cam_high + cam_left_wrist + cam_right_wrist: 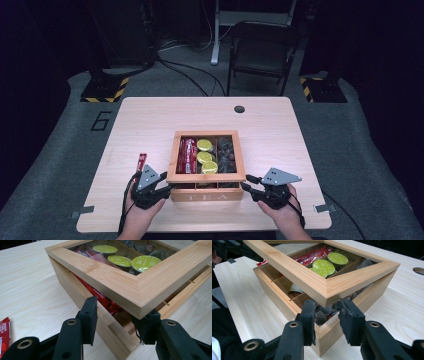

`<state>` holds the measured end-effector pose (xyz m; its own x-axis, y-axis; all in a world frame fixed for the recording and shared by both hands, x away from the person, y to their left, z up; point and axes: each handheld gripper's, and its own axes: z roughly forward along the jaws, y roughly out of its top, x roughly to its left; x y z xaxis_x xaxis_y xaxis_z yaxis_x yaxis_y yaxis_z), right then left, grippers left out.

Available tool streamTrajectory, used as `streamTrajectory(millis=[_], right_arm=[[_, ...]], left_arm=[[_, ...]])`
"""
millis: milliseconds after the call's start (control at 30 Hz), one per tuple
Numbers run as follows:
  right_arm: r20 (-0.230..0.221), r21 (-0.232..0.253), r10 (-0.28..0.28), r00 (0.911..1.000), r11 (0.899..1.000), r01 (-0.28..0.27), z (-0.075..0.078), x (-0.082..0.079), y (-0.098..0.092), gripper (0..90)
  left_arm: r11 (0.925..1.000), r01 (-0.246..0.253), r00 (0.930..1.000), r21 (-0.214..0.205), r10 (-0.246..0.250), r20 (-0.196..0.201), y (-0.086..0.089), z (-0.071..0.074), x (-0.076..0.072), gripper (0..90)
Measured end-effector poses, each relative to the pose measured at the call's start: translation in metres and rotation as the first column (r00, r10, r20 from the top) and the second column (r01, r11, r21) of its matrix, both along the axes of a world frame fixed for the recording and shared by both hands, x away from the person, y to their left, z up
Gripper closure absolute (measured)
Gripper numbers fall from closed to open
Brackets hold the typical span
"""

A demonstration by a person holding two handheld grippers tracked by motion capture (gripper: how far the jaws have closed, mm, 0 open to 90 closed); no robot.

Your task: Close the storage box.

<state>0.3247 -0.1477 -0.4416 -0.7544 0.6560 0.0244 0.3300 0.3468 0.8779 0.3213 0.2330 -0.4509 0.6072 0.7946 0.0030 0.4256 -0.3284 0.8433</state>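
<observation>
Tea box [206,192] sits near desk's front edge, centre. Lid [130,285] half-raised: left gripper [117,320] & right gripper [327,315], jaws part-open, unclamped, prop its front corners. Next, prob.: swing lid fully back, evenly.

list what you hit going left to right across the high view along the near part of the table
red packet → left gripper → tea box → right gripper

Tea box [206,192] blocks table [150,115] centre; far side open.
</observation>
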Motion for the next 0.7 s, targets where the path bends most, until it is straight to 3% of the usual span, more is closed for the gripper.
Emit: streamTrajectory(millis=[167, 267, 500, 700], right_arm=[[-0.018, -0.002, 0.01, 0.9998, 1.0, -0.01, -0.002, 0.001, -0.001, 65.2], [-0.02, -0.028, 0.009, 0.9998, 1.0, -0.01, -0.005, 0.0, 0.001, 65.2], [-0.035, -0.051, 0.02, 0.9992, 0.998, -0.022, -0.009, 0.0, 0.001, 65.0], [-0.057, -0.065, 0.023, 0.9981, 0.998, -0.027, -0.012, 0.001, 0.002, 64.7]], left_arm=[[0.9998, 0.019, 0.9998, 0.011, -0.019, -0.003, 0.0, 0.002, -0.008, 60.0], [0.9995, 0.027, 0.9996, 0.018, -0.027, 0.008, -0.001, 0.0, -0.013, 60.4], [0.9992, 0.038, 0.9992, 0.01, -0.038, 0.009, 0.002, -0.007, -0.014, 60.4], [0.9993, 0.037, 0.999, 0.002, -0.037, -0.026, 0.003, -0.012, -0.014, 60.1]])
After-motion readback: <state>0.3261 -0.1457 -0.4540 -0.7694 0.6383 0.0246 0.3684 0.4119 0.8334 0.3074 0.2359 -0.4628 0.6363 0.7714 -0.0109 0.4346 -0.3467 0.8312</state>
